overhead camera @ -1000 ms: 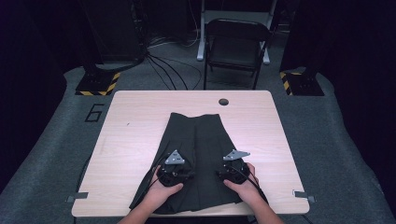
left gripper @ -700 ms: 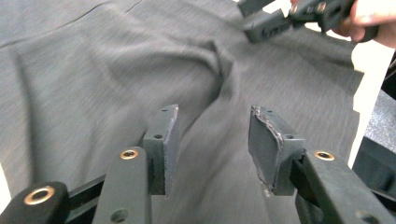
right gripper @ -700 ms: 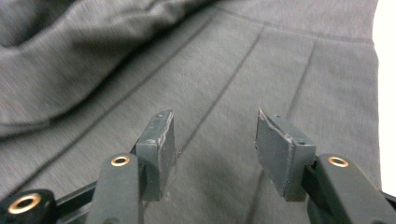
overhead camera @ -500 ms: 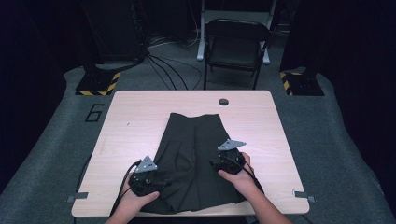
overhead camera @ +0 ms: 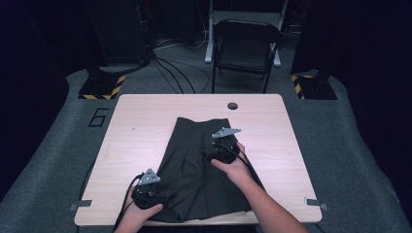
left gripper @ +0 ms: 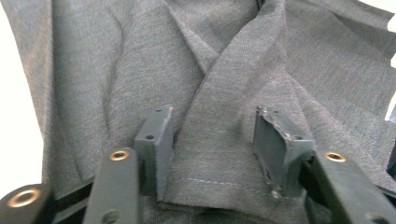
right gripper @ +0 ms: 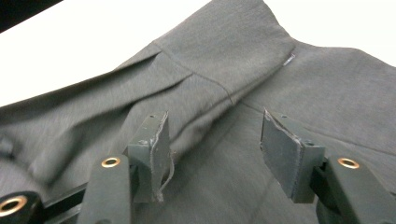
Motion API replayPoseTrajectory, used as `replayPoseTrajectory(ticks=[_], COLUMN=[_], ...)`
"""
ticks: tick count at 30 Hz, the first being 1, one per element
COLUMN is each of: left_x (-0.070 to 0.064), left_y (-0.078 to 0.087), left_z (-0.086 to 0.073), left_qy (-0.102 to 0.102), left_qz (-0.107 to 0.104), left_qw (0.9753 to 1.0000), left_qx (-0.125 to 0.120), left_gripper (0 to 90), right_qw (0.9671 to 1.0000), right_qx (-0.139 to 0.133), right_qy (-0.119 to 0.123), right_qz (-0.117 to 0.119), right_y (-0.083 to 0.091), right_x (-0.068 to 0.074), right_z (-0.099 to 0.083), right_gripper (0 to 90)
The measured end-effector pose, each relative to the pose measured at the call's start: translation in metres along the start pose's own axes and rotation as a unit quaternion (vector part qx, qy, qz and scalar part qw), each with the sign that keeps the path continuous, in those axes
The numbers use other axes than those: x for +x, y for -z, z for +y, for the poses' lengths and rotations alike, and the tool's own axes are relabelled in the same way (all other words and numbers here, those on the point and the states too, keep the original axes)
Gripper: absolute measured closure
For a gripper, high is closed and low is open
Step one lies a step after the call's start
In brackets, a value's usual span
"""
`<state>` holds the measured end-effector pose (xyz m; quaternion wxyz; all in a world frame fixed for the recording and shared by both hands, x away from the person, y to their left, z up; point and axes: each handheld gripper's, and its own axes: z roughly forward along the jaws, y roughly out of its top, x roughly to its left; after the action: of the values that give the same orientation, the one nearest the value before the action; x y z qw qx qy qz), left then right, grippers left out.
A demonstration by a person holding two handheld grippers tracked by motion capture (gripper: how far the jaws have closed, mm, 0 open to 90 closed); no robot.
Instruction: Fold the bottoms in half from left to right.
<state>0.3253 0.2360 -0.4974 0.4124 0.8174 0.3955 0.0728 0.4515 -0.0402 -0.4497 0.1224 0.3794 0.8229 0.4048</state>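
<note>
Where the dark grey pleated skirt [overhead camera: 204, 170] lies flat on the pale wooden table [overhead camera: 141, 131], it runs from its narrow waistband near the middle of the tabletop down to a wide hem at the near edge, slightly toward the person's side. In the left gripper view the cloth [left gripper: 224, 93] shows as grey woven fabric with soft folds, a stitched hem line crossing low between the jaws. The left gripper [overhead camera: 148, 191] sits at the skirt's near left corner, held in the person's left hand [overhead camera: 141, 213]; its jaws stand spread, one on each side of a raised fold of the hem, and whether the pads touch the cloth is hard to tell. The right gripper [overhead camera: 221, 148] rests over the skirt's upper right part, gripped by the right hand [overhead camera: 235, 167], with its grey three-cornered plate on top. In the right gripper view its jaws are likewise spread apart above the fabric [right gripper: 233, 84], pointing toward the waistband seam and a pleat, pinching nothing. A round dark hole [overhead camera: 232, 105] marks the table's far edge. Beyond it a black folding chair [overhead camera: 245, 46] stands on the grey floor, with cables [overhead camera: 170, 68] trailing nearby and yellow-and-black striped bases [overhead camera: 99, 87] on either side.
</note>
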Motion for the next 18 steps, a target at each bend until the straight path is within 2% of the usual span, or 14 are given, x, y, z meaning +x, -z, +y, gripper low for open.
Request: replayPoseTrajectory(ticks=[1,2,4,5,6,7,9,13,15,16,17,18], left_x=[-0.001,-0.001,-0.003,-0.004,-0.006,-0.006,-0.008,-0.011,-0.012,-0.012,-0.012,-0.012], left_y=[-0.002,-0.003,-0.004,-0.005,-0.005,-0.005,-0.005,-0.003,-0.002,-0.002,-0.002,-0.002], left_z=[-0.002,-0.003,-0.004,-0.004,-0.004,-0.004,-0.005,-0.005,-0.005,-0.006,-0.006,-0.006], left_qy=[0.007,0.006,0.0,-0.007,-0.005,-0.012,-0.011,-0.021,-0.028,-0.028,-0.027,-0.027], left_qz=[-0.004,-0.006,-0.012,-0.01,-0.011,-0.014,-0.017,-0.024,-0.023,-0.021,-0.019,-0.019], left_qw=[1.0,1.0,0.9999,0.9999,0.9999,0.9998,0.9998,0.9995,0.9993,0.9994,0.9995,0.9995], left_qx=[-0.002,-0.001,0.004,0.006,0.007,0.007,0.009,0.005,0.003,0.002,0.003,0.003], left_gripper=[53.1,54.2,56.0,57.6,58.8,60.3,64.0,69.9,72.0,72.1,71.8,71.7], right_qw=[0.9999,0.9999,0.9998,0.9995,0.9998,0.9996,0.9989,0.9974,0.9973,0.997,0.9971,0.9971], right_qx=[0.005,0.005,0.008,0.012,0.009,0.012,0.023,0.052,0.058,0.064,0.068,0.068], right_qy=[-0.013,-0.012,-0.016,-0.028,-0.019,-0.026,-0.041,-0.05,-0.042,-0.042,-0.032,-0.032], right_qz=[0.001,0.0,-0.001,-0.002,0.0,-0.003,-0.007,-0.01,-0.011,-0.009,-0.005,-0.005], right_y=[-0.009,-0.014,-0.024,-0.028,-0.034,-0.039,-0.05,-0.066,-0.072,-0.075,-0.077,-0.077], right_x=[0.0,-0.001,-0.002,-0.002,-0.004,-0.005,-0.007,-0.01,-0.011,-0.01,-0.01,-0.01], right_z=[0.004,0.006,0.009,0.01,0.011,0.011,0.01,0.006,0.005,0.004,0.003,0.003], right_gripper=[40.8,40.4,39.8,39.2,38.8,38.2,36.8,36.5,39.9,42.7,45.7,45.7])
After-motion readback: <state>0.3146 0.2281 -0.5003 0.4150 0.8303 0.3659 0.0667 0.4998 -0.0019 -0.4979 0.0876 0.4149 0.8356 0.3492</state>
